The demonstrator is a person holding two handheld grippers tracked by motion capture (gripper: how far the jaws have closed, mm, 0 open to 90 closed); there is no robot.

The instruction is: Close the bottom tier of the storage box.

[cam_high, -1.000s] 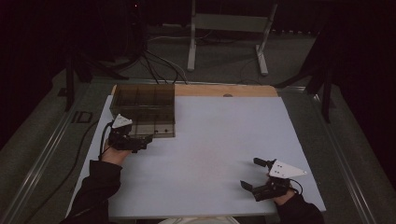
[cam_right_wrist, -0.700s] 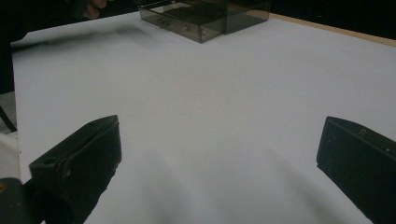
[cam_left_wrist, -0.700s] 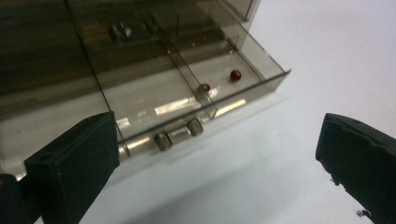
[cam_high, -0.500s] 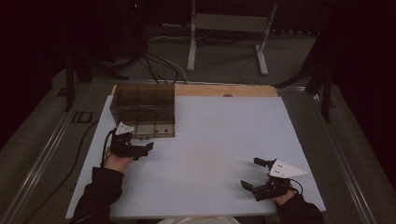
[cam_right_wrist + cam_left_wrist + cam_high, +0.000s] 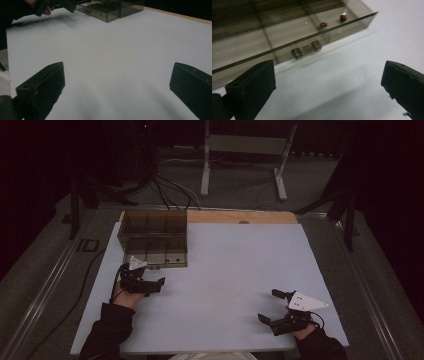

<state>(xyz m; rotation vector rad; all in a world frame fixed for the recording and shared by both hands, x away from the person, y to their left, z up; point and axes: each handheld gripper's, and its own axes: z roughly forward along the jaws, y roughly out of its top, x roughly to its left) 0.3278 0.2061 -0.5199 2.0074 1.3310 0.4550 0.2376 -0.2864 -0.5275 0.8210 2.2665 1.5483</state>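
High view, left tool (image 5: 159, 284) near smoky box (image 5: 155, 237), white table (image 5: 230, 270), cables (image 5: 170, 187) behind.

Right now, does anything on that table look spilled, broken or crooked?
Nothing stands out. The smoky clear box sits square on the white sheet, two small red beads lie inside it, and both hand-held grippers are open and hold nothing.

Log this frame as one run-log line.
left gripper: open, near box latch | right gripper: open, idle | compartment box: lid open
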